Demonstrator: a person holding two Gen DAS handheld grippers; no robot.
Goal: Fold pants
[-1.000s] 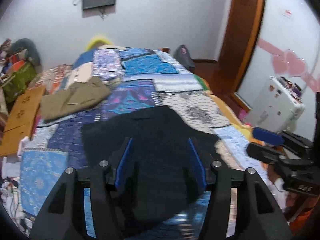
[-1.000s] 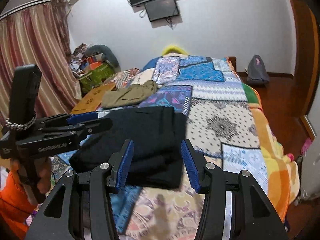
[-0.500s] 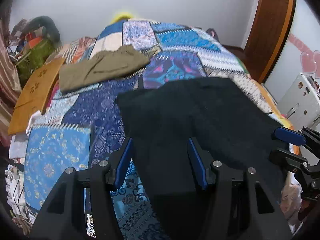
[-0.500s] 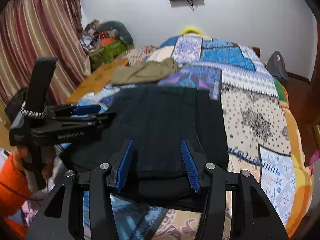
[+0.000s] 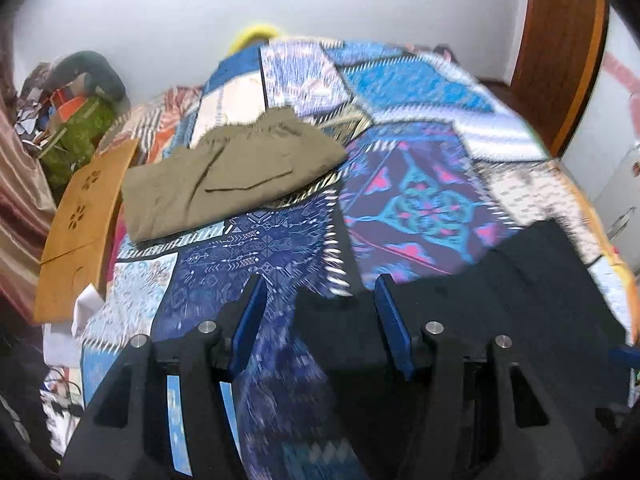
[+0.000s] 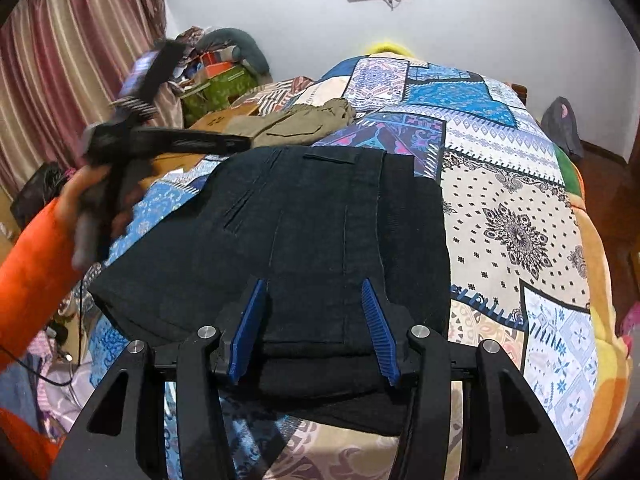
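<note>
Black pants (image 6: 320,232) lie folded on the patchwork bed, also at the lower right of the left wrist view (image 5: 500,300). My right gripper (image 6: 314,292) is open and empty just above their near edge. My left gripper (image 5: 320,292) is open and empty, over the pants' left corner and the blue quilt. In the right wrist view the left gripper (image 6: 224,144) appears raised above the pants' far left side, held by a hand in an orange sleeve; its jaws cannot be judged there.
Folded khaki pants (image 5: 232,172) lie farther back on the quilt (image 5: 420,200). A wooden board (image 5: 80,216) and piled clutter (image 5: 76,120) sit at the bed's left. A curtain (image 6: 72,60) hangs left; a door (image 5: 560,40) is at right.
My left gripper has swung left and lifted off the black pants, so they now sit at its lower right. My right gripper has moved closer over the pants' near edge.
</note>
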